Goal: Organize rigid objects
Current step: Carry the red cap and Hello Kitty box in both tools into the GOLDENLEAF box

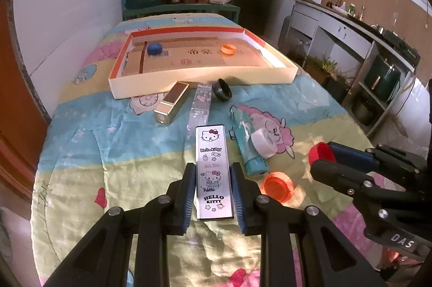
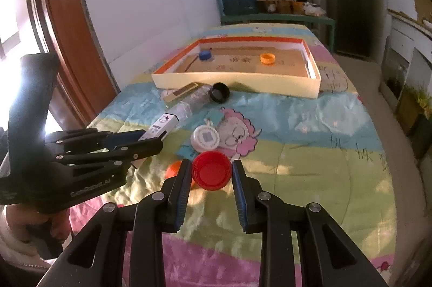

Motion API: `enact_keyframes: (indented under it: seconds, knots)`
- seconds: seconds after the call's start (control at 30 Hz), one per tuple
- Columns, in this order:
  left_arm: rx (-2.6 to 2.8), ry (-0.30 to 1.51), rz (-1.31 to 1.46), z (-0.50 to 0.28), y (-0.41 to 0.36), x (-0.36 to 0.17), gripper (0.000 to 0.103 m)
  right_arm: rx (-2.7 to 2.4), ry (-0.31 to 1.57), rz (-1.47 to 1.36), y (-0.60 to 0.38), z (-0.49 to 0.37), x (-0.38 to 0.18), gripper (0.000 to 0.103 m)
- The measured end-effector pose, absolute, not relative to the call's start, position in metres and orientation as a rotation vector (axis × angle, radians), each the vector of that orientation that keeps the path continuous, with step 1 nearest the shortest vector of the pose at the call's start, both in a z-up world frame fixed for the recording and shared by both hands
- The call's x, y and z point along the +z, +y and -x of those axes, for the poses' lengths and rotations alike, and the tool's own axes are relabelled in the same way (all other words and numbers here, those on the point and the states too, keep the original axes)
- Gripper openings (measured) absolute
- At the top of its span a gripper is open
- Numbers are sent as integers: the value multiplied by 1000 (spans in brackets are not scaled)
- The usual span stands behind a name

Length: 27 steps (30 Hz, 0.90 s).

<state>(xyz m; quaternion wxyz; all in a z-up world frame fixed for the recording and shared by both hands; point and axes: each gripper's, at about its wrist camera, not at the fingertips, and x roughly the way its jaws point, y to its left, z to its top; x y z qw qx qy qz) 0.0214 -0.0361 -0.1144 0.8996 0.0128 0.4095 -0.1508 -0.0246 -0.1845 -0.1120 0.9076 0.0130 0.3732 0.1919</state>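
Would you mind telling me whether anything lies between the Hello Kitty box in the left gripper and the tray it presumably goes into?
Yes. Between the Hello Kitty box, gripped by the left gripper, and the tray lie a clear plastic bottle, a gold box and a black ring near the tray's front wall. Lifting over them should avoid contact.

quilt (image 1: pixel 116 160): soft cloth | tray (image 1: pixel 199 76): matt cardboard | red cap (image 2: pixel 212 170): glossy plastic
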Motion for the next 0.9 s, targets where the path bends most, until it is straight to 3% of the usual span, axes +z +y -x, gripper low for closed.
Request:
enact_keyframes:
  seconds: [0.9]
  knots:
    - [-272, 731, -1, -78, -21, -33, 26, 402, 705, 3, -177, -45, -50, 31]
